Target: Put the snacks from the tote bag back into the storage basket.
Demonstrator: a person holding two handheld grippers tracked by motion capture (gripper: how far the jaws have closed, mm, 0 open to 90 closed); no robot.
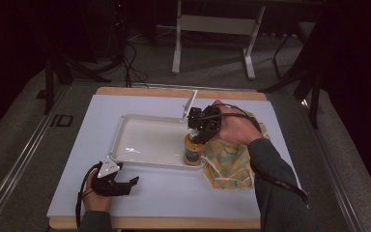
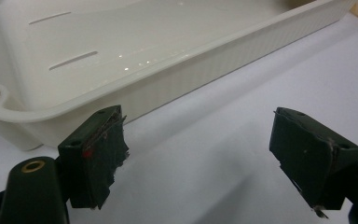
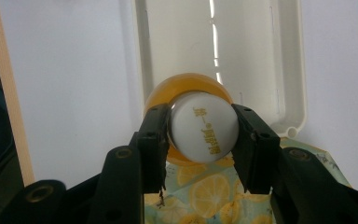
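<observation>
An orange bottle (image 1: 192, 151) with a white cap (image 3: 204, 132) stands upright in the near right corner of a white tray (image 1: 140, 123). My right gripper (image 1: 199, 129) comes down from above and is shut on the cap, one jaw on each side of it (image 3: 204, 135). My left gripper (image 1: 125, 185) rests on the white mat just in front of the tray's near left corner. It is open with nothing between its jaws (image 2: 200, 158). The tray's ribbed wall (image 2: 205, 65) runs right ahead of it.
A yellow cloth with a lemon print (image 1: 229, 159) lies bunched on the mat to the right of the tray, under the right hand (image 3: 209, 191). The white mat (image 1: 174, 193) covers a wooden table. Table legs and cables stand on the floor beyond.
</observation>
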